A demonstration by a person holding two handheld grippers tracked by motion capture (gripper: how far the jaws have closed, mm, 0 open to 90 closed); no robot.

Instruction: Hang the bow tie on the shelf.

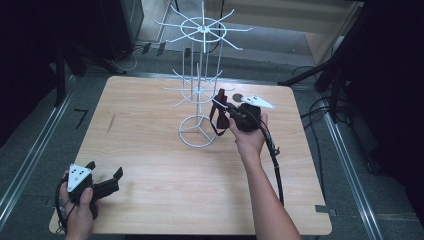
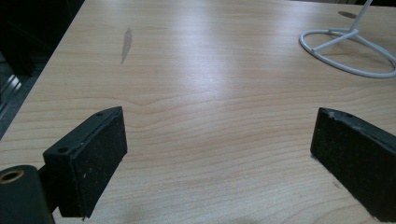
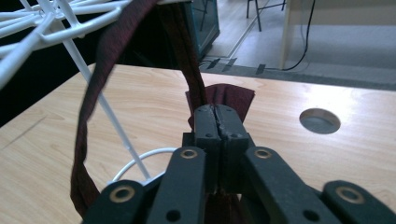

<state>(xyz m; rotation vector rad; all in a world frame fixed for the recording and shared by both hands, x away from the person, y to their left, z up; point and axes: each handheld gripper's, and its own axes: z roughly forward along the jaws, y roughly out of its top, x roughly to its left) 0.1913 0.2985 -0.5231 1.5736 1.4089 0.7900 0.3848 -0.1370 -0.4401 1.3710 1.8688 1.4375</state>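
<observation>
A: What's that dark red band (image 3: 93, 84) doing by the rack (image 1: 200, 95)?

B: It's a cloth loop. The right gripper (image 1: 231, 111) has its jaws pinched together on a fold of it, and the rest of the loop rises to the lower ring of white arms. In the right gripper view the top of the loop looks draped over one arm, though the exact contact sits at the picture's edge, so it can't be called with certainty. The likely reason for the grip: holding one end lets the hand steer the loop onto or off a hook without it slipping.

A: And the left gripper (image 1: 105, 177)?

B: Down at the near left corner, jaws wide, nothing between them. In the left gripper view they frame only bare wood and the rack's ring base (image 2: 348, 51) farther off. It seems parked out of the way, since one hand is enough for a light strap.

A: The rack stands free?

B: Yes, upright on its round wire base, towards the far middle of the surface (image 1: 150, 165), two tiers of radial arms.

A: What about the surface?

B: Pale wood grain, rounded corners, a faint streak (image 2: 126, 44) on the left part, a round cable hole (image 3: 320, 120) near the far right. Around it: grey floor, metal rails at both sides, dark stands and cables behind.
</observation>
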